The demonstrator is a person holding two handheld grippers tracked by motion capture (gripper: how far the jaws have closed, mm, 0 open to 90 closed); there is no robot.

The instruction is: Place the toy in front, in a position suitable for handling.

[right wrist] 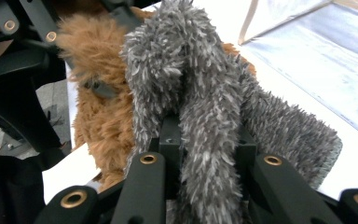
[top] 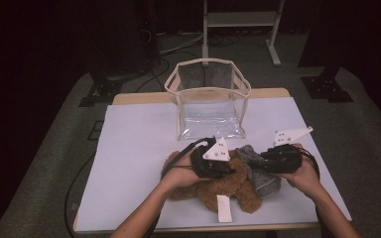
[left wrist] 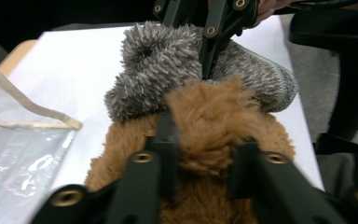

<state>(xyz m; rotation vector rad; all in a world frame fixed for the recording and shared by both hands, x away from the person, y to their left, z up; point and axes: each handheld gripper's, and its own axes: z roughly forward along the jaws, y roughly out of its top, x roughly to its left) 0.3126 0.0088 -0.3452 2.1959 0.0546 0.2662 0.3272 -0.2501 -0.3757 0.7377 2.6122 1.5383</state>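
A brown fuzzy fabric piece [top: 228, 191] lies near the front of the white-covered table [top: 134, 163], with a grey fuzzy piece [top: 267, 182] overlapping its right side. My left gripper [top: 232, 167] reaches in from the left. In the left gripper view its jaws [left wrist: 205, 135] are shut on a tuft of the brown fuzzy piece [left wrist: 214, 112]. My right gripper [top: 259, 161] comes from the right. Its jaws [right wrist: 207, 135] pinch a fold of the grey fuzzy piece [right wrist: 205, 93]. The two grippers face each other closely over the pile.
A clear plastic bag with beige trim [top: 208, 99] stands open at the back centre of the table. A white tag [top: 224, 208] sticks out from under the brown piece toward the front edge. Cables trail off the table's left side.
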